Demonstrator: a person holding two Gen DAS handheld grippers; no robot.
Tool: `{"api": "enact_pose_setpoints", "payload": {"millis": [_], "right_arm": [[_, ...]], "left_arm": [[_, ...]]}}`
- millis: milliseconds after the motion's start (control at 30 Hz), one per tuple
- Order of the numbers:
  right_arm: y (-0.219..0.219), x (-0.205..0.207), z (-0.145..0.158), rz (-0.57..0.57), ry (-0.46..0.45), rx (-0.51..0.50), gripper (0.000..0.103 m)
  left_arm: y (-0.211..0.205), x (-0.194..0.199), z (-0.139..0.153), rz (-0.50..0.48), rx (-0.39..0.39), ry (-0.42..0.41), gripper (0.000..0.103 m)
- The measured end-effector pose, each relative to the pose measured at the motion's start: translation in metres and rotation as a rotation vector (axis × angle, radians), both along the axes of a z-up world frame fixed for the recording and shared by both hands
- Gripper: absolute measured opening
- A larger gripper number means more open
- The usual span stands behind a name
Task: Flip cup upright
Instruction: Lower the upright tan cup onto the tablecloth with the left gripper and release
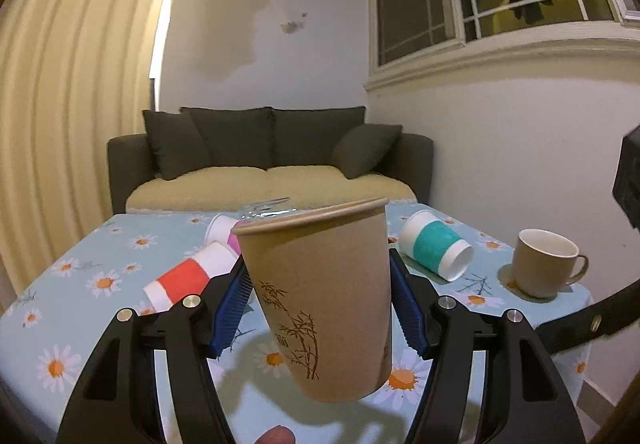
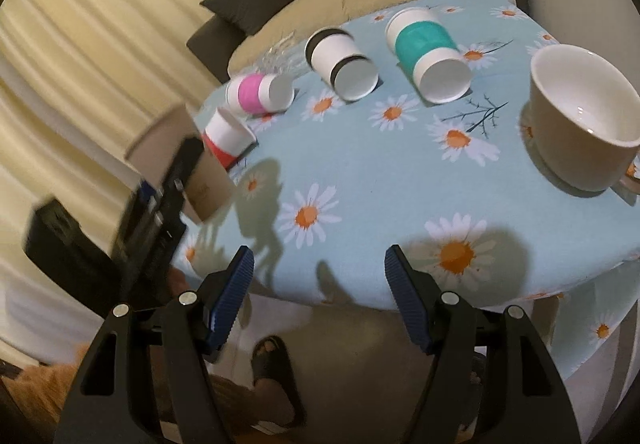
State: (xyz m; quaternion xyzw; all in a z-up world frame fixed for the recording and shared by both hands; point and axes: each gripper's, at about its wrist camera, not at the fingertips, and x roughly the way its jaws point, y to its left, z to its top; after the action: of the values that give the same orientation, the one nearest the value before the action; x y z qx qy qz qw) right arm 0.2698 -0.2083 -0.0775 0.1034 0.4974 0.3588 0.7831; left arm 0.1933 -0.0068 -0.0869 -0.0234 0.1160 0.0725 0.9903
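The left gripper point(image 1: 320, 308) clamps the brown paper cup point(image 1: 320, 296) mouth-up, clear above the table point(image 2: 360, 179). The right gripper point(image 2: 318, 296) hangs open and empty near the table's edge.

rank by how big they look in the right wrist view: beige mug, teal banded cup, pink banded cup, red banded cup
1. beige mug, though it sits nearest the camera
2. teal banded cup
3. pink banded cup and red banded cup: look alike, and the red one is partly hidden, so no ranking
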Motion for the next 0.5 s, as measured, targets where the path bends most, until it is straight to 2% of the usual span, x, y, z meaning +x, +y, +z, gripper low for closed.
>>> {"api": "enact_pose_setpoints", "payload": {"millis": [200,500], "right_arm": [[-0.001,0.003,0.005,0.014,-0.017,0.02,0.068],[0.006,-0.003,0.007,0.048,-0.033,0.016,0.068]], "left_arm": [[-0.007,-0.001,-0.023,0.047,0.047,-0.015,0.063],[-0.019,-0.002,-0.041,0.065,0.121,-0.068,0.065]]}}
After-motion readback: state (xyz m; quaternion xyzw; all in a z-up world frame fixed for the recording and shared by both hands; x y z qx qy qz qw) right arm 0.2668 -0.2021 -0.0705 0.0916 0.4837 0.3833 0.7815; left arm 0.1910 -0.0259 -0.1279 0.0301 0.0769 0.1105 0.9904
